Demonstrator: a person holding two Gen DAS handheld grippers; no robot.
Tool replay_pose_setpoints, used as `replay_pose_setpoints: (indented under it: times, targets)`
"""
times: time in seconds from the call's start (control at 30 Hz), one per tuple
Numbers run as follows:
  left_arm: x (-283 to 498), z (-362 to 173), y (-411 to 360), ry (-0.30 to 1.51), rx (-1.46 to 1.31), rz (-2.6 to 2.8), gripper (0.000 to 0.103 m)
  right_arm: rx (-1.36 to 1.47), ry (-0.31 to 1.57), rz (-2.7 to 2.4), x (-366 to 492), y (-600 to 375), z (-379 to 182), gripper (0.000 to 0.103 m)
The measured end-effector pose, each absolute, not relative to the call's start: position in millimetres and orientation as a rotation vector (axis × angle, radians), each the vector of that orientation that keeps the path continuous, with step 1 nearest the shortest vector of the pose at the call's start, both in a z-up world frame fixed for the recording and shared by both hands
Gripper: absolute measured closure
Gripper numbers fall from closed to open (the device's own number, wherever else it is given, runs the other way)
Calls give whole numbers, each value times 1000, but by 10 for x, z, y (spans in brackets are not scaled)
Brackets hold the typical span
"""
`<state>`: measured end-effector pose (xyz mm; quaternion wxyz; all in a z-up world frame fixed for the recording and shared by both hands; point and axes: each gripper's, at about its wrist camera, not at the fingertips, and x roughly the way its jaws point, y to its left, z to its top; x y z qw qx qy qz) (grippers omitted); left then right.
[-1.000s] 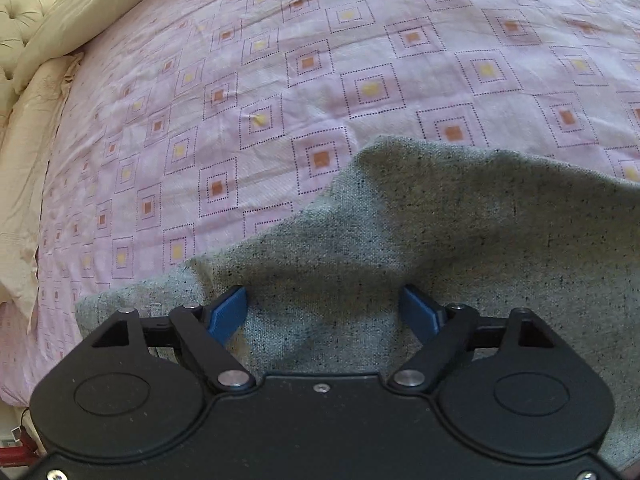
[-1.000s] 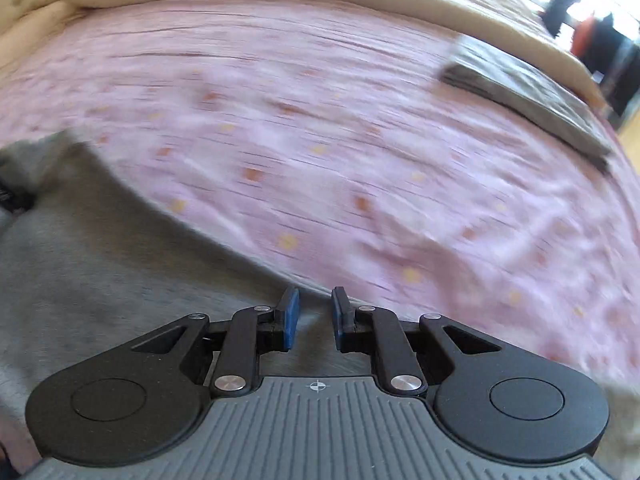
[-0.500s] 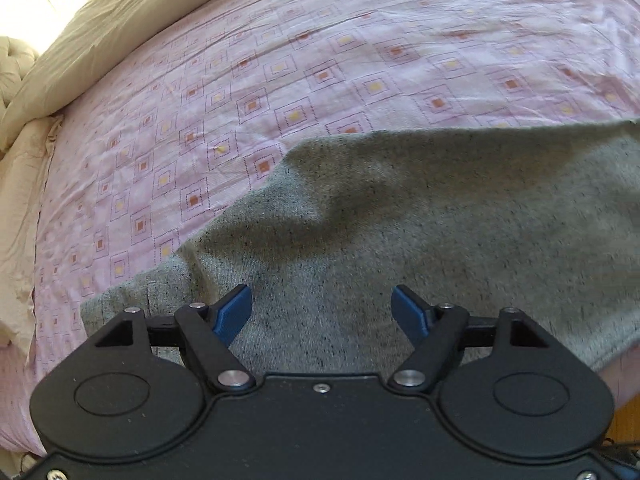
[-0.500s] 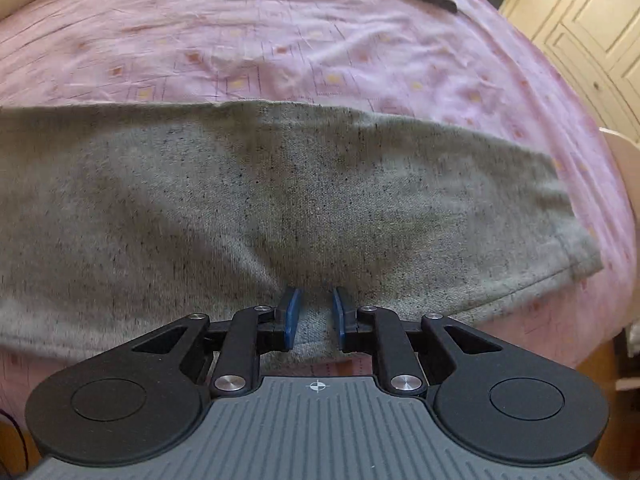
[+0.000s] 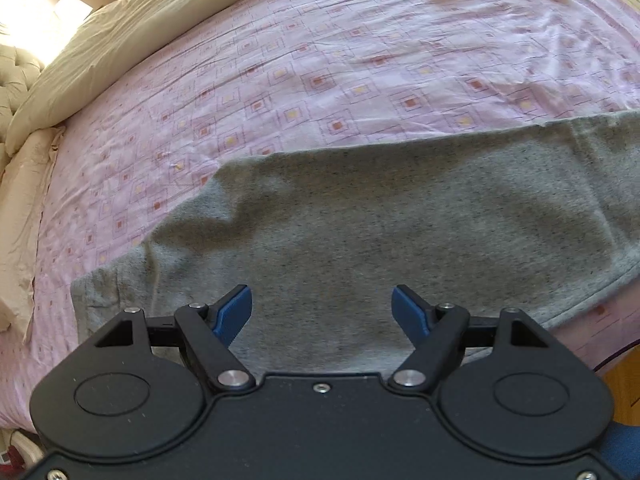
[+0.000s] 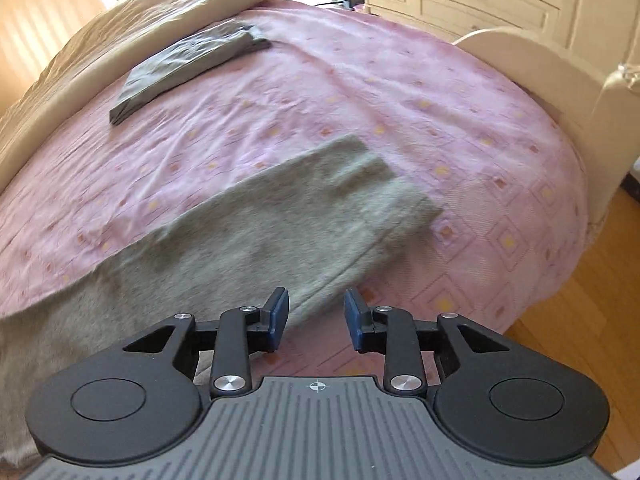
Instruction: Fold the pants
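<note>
A pink patterned bed (image 5: pixel 360 60) carries the grey pants (image 5: pixel 380 232), now lying flat as one long band along its near edge, folded lengthwise with one leg over the other, the waist end toward the bed's left side and the cuffs (image 6: pixel 384 184) short of its right edge. Half a second ago the right gripper (image 6: pixel 316 316) was pinched nearly together on the cloth; now its blue fingers stand apart over the bedspread just beside the pants' near edge, holding nothing, so the cloth looks to have been let go. The left gripper (image 5: pixel 322 312) hangs above the waist end with its fingers wide apart, as it was a second ago, also holding nothing. The lengthwise fold appears laid and released, and the crosswise folds, cuffs toward waist, are likely what remains. A second folded grey garment (image 6: pixel 188 68) rests near the bed's far edge beside a beige pillow (image 5: pixel 120 40), well apart from the work.
</note>
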<state>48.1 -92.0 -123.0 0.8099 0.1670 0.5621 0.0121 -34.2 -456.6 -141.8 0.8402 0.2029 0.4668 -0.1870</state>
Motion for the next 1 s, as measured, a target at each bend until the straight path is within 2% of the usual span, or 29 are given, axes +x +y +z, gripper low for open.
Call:
replay_pose_setpoints:
  times: [0.03, 0.13, 0.17, 0.43, 0.73, 0.8, 0.83, 0.87, 0.9, 0.93, 1.0]
  targets:
    - [472, -1246, -1031, 1212, 347, 32, 25, 462, 994, -390, -344, -4704, -1448, 68]
    - [425, -1310, -1416, 1238, 324, 33, 25, 572, 998, -370, -347, -5077, -1539, 42]
    - [405, -1326, -1535, 1242, 329, 36, 25, 602, 994, -364, -334, -5183, -1572, 39]
    - [255, -1342, -2188, 1247, 344, 68, 25, 668, 1055, -252, -67, -5642, -1851, 38]
    - [270, -1292, -2352, 1245, 334, 126, 25, 673, 1060, -149, 194, -5703, -1988, 37]
    - [338, -1324, -2356, 1254, 315, 133, 25, 685, 1065, -136, 226, -5732, -1996, 40]
    - [392, -1353, -2362, 1260, 304, 138, 25, 684, 1075, -132, 238, -5746, -1994, 51]
    - [446, -1377, -2368, 1264, 293, 142, 25, 675, 1085, -131, 250, -5755, -1988, 73]
    - [506, -1402, -2376, 1268, 283, 146, 25, 665, 1099, -111, 271, -5768, -1990, 83]
    - [579, -1434, -2389, 1270, 273, 150, 25, 678, 1105, -74, 282, -5785, -1990, 89]
    - [736, -1482, -2438, 1266, 260, 155, 25, 684, 1098, -32, 287, -5806, -1939, 90]
